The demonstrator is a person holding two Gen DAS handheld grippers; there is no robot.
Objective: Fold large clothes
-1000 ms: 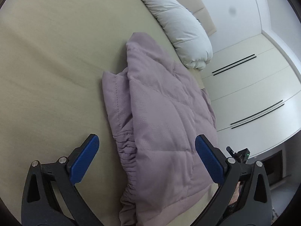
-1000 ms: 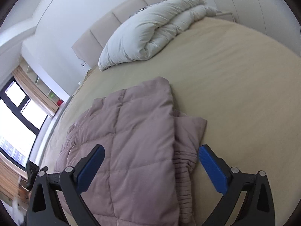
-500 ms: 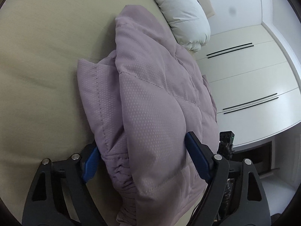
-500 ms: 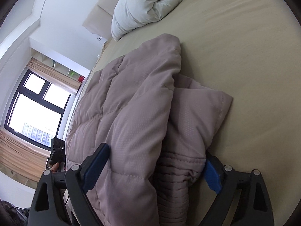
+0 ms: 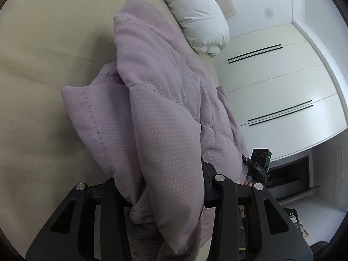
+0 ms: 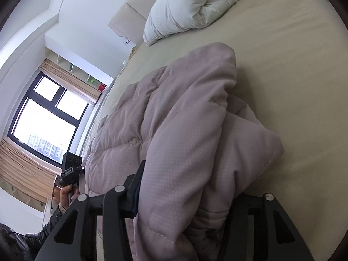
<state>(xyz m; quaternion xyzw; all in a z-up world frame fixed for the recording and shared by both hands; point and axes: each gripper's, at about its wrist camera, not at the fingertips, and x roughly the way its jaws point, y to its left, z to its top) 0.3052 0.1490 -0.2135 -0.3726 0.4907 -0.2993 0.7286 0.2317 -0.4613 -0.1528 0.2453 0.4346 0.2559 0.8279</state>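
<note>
The quilted mauve jacket (image 5: 165, 117) lies partly folded on the beige bed (image 5: 43, 65). To fold it well, both corners should rise together and evenly. The left gripper (image 5: 165, 198) and the right gripper (image 6: 184, 198) each clamp its near hem, pointing low along the bed.

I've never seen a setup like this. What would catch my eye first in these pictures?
First, the puffy mauve quilted jacket, bunched on the beige bed and filling the middle of both views. The black left gripper and right gripper each pinch its near edge from opposite ends. Beyond it, a white duvet is heaped at the headboard, and a bright window glows in the right wrist view.
</note>
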